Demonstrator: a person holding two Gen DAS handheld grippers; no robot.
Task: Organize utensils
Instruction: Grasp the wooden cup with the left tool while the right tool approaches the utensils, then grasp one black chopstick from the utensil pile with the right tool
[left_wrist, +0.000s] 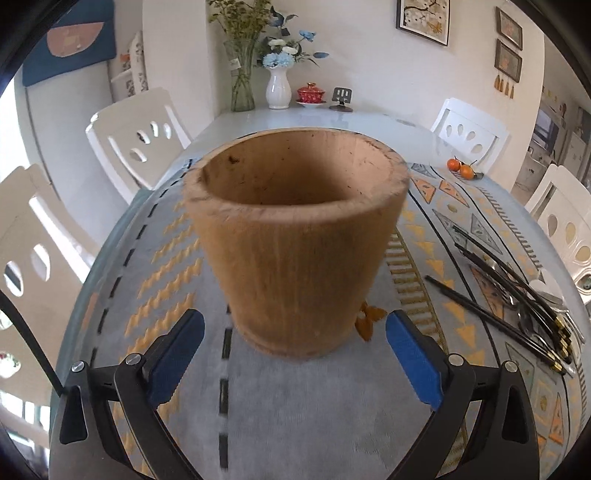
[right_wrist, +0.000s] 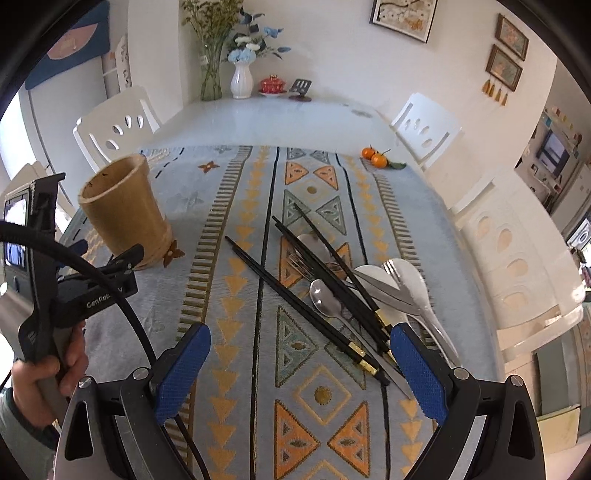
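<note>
Home dining room. Long white desk with a patterned cloth, white cut-out chairs at 9 and 3 o'clock. At 12: flower vases, red lidded teacup. Framed pictures on the wall at 2, two tangerines on the cloth.

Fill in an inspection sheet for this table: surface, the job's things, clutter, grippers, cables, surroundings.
Surface: patterned cloth covers the near part of the white table.
Job's things: wooden holder upright, looks empty; black chopsticks, metal spoon, fork and white spoon lie in a loose pile, apart from the holder.
Clutter: two oranges at the cloth's far edge.
Grippers: left hand-held gripper open, facing the holder's base, not gripping it; right hand-held gripper open above the pile.
Cables: black cable beside the left tool.
Surroundings: white chairs, vases with flowers, framed pictures.
</note>
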